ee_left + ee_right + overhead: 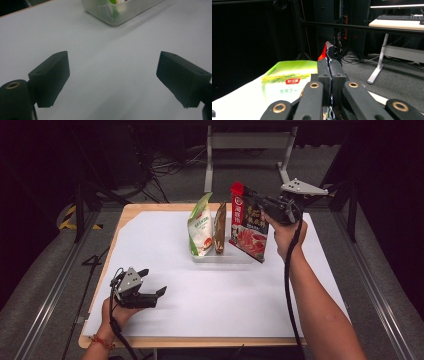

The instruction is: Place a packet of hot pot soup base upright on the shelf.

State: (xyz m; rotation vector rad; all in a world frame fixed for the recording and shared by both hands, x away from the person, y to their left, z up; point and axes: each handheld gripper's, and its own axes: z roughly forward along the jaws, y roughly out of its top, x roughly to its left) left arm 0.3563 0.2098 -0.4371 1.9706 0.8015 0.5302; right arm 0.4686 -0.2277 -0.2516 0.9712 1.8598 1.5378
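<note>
two grippers are at work over a white-covered surface (225,295), and from the left side across it reads like this. the left gripper (150,296) lies low near the front left corner of the surface, held in a hand (116,312) with a red band at the wrist; its jaws are spread wide with nothing between them, and in the left gripper view the left gripper (112,75) shows bare white surface in the gap, with the corner of the clear tray (117,15) farther off. well apart from it, toward the far middle, that clear tray (225,258) holds a green-and-white pouch (201,227) standing upright at its left end, and just beside it a narrow brown packet (220,229), also upright. next to the right comes a red-and-dark pouch (248,227), tilted, with its lower edge at the right end of the tray and its top raised above the other two. the right gripper (260,206) pinches this pouch near its upper right edge, jaws pressed together on the film. the right gripper view shows the right gripper (329,72) with both jaws closed flat on the red-and-dark pouch (325,53), whose red top edge sticks up past the jaw tips, and the green-and-white pouch (284,82) to the left behind them.
</note>
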